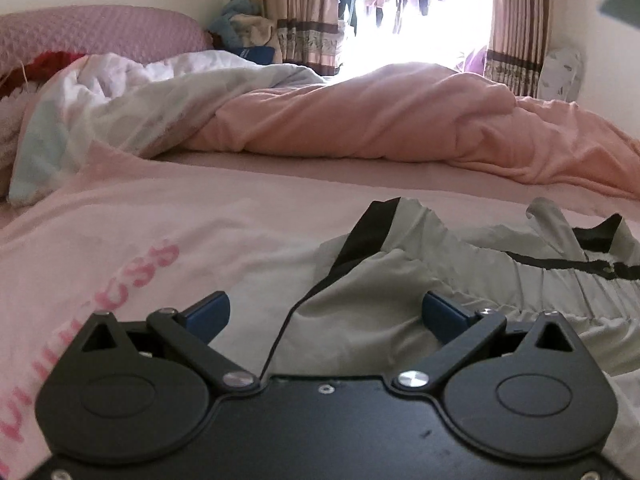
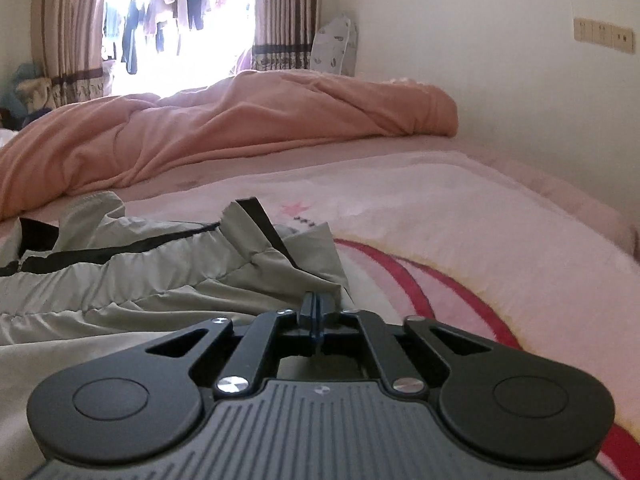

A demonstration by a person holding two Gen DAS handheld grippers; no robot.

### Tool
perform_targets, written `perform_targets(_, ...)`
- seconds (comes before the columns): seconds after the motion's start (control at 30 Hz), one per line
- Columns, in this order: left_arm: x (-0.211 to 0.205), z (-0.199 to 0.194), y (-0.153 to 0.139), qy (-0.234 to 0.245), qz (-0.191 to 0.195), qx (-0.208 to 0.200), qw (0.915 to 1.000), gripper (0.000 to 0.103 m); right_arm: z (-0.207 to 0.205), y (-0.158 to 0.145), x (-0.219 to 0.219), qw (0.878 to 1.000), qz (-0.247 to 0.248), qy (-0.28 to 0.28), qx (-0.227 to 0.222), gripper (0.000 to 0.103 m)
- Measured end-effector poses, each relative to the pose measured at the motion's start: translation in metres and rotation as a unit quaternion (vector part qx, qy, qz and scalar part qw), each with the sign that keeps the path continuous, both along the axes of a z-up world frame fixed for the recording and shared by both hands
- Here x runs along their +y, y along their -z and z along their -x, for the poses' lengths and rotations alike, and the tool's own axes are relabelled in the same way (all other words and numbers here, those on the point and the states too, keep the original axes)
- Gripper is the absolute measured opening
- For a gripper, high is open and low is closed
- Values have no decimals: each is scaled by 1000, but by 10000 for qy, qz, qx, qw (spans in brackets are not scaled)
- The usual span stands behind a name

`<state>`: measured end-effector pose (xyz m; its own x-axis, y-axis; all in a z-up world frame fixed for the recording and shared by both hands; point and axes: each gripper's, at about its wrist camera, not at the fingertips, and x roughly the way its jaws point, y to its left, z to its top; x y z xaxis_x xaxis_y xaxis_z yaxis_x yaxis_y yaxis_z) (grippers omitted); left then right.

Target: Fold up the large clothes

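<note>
Grey jacket (image 2: 132, 280) edge, bare pink blanket (image 2: 460, 216) rightward

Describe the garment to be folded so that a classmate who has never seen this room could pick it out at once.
Start at the bed with its pale pink printed cover; a rumpled salmon quilt lies at the far side. Nearer the camera lies the grey jacket, the only grey fabric there, with black trim and a black zip line.

pale grey garment (image 1: 400, 280) edged with black bands. pink blanket (image 2: 460, 208) printed with red arcs and a small pink star, pink lettering in the left wrist view. salmon quilt (image 2: 240, 128). brown-striped beige curtains (image 2: 280, 8). black hand-held gripper (image 1: 326, 314) tipped with blue pads (image 1: 208, 312).
</note>
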<state>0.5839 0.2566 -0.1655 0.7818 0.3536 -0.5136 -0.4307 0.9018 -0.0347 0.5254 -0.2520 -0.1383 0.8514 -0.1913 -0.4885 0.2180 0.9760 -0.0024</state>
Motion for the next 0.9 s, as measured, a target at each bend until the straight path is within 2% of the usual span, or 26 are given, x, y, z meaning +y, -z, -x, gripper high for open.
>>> perform_targets(0.03, -3, -2, -1, -3, -84, 11, 10000, 103, 0, -3, 5, 10000, 72, 2, -43, 15)
perform_targets(0.07, -7, -4, -3, -12, -181, 33, 9998, 103, 0, -9, 8, 9999, 136, 12, -92, 17)
perform_targets(0.13, -11, -5, -5, -25, -322, 51, 9995, 103, 3, -19, 19, 9993, 269, -58, -263, 17)
perform_targets(0.2, -15, -4, -16, -36, -263, 43, 9996, 103, 6, -31, 33, 9987, 259, -186, -397, 17)
perform_targets(0.3, -34, 8, -45, 185, -11, -268, 9995, 103, 19, -54, 56, 9944, -484, -719, -609, 17)
perform_targets(0.37, -62, 27, -60, 462, -114, -405, 9980, 103, 33, -64, 77, 9838, -1039, -1313, -640, 17)
perform_targets(0.43, -92, 46, -61, 719, -272, -368, 9964, 103, 54, -59, 104, 9692, -1244, -2043, -580, 17)
perform_targets(0.47, -101, 53, -59, 922, -215, -316, 9950, 103, 63, -53, 116, 9632, -1227, -2330, -534, 17)
perform_targets(0.53, -112, 61, -46, 1347, 260, -174, 9904, 103, 78, -34, 143, 9563, -1033, -2714, -329, 17)
perform_targets(0.57, -116, 63, -38, 1412, 465, -106, 9888, 102, 81, -25, 155, 9550, -882, -2829, -135, 7)
perform_targets(0.6, -120, 64, -30, 1350, 490, -30, 9896, 101, 84, -16, 163, 9595, -688, -2733, -12, 7)
perform_targets(0.67, -127, 59, -13, 1153, 188, 341, 9926, 103, 85, -1, 166, 9620, -373, -2704, 84, 7)
perform_targets(0.7, -129, 58, -6, 1164, 72, 467, 9921, 103, 85, 5, 163, 9629, -335, -2671, 171, 7)
perform_targets(0.8, -132, 70, 1, 1240, -383, 508, 9902, 103, 91, 8, 137, 9676, -501, -2468, 170, 6)
perform_targets(0.83, -127, 76, -1, 1274, -479, 527, 9893, 103, 93, 6, 127, 9734, -367, -2257, 140, 6)
perform_targets(0.9, -108, 84, -6, 1107, -616, 579, 9902, 103, 97, 8, 109, 9837, 196, -1788, 80, 6)
